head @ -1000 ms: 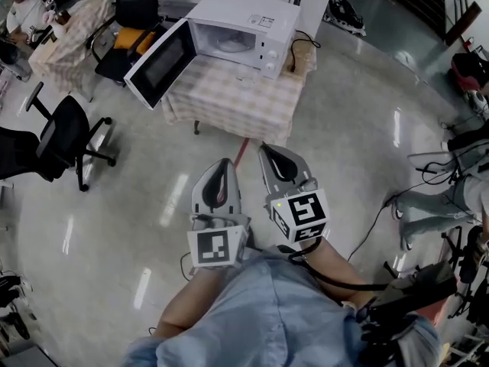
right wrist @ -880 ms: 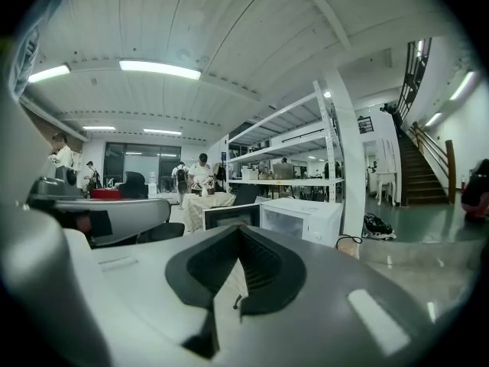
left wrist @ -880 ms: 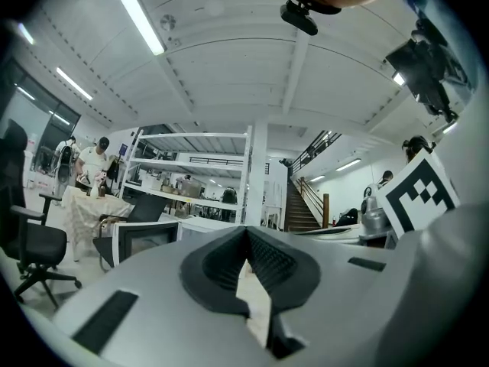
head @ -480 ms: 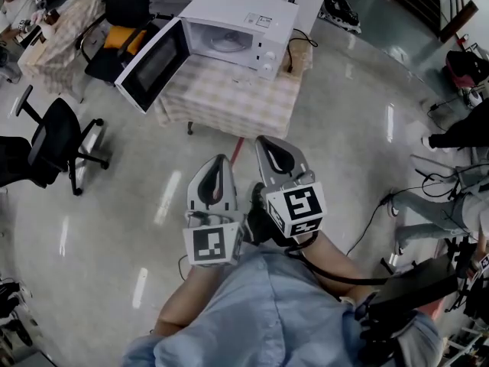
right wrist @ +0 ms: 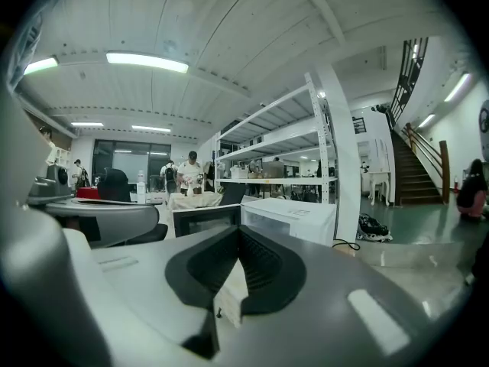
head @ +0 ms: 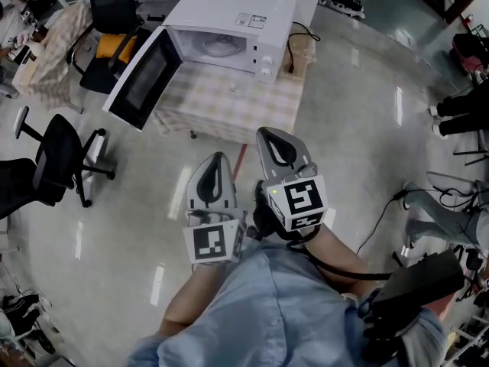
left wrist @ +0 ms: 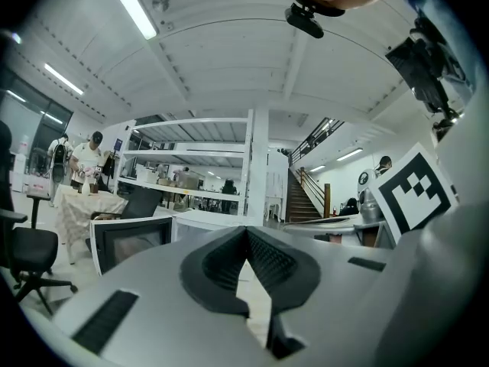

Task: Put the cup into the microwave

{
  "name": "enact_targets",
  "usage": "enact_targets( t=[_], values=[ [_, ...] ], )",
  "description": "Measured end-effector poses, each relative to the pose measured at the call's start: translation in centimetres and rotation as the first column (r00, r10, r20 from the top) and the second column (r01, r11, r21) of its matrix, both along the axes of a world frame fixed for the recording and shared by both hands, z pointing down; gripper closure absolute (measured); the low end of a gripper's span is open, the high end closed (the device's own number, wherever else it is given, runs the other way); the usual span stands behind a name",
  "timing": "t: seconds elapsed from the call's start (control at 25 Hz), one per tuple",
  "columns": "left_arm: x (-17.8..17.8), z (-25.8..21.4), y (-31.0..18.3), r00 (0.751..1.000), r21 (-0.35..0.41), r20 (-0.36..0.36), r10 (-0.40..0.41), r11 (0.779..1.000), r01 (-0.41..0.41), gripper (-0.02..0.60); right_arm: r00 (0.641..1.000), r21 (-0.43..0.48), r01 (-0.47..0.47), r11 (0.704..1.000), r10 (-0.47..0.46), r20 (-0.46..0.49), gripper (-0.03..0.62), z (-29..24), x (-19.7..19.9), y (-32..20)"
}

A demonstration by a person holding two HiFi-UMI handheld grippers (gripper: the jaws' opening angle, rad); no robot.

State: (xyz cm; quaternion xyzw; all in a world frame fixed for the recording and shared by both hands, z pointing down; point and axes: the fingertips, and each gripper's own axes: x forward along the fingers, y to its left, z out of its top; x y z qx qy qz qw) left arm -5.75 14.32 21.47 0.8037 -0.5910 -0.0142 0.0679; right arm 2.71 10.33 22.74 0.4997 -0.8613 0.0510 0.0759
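Bright ceiling strip lights (right wrist: pixel 145 61) glare off the floor (head: pixel 398 107); edges fisheye-warped.

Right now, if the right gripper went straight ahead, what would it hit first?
Nothing close: bare floor lies ahead of the right gripper, then probably the cloth-covered table under the microwave; depth is unclear.

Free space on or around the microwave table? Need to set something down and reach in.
Free: the checked cloth strip between the microwave front and the table's near edge; the cavity, showing only its glass plate; the floor in front of the table. Crowded: left side, blocked by the open door and office chair; right corner, with box and cable.
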Motion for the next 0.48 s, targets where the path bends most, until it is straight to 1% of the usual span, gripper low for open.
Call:
enact_targets(
  t=[0.08, 0.2, 0.32, 0.48],
  values=[
    [0.7, 0.4, -1.9, 1.000, -0.025, 0.020, 0.010, 1.000, -0.010, 0.574, 1.000, -0.009, -0.006, 1.000, 0.006, 0.004, 0.592, 0.3, 0.6, -1.9],
    [1.9, 0.6, -4.7, 0.999, -0.033, 0.031, 0.029, 0.999, -0.028, 0.575, 1.000, -0.022, -0.018, 1.000, 0.018, 0.014, 0.592, 0.8, 1.5, -4.7],
    [2.6, 1.2, -7.2, 0.998, -0.060, 0.048, 0.030, 0.998, -0.027, 0.574, 1.000, -0.037, -0.019, 0.999, 0.020, 0.019, 0.592, 1.3, 2.2, -7.3],
    [3.5, 1.0, -10.9, 0.998, -0.045, 0.051, 0.028, 0.999, -0.026, 0.574, 1.000, -0.052, -0.006, 0.999, 0.008, 0.025, 0.591, 1.9, 2.9, -10.6]
  ],
)
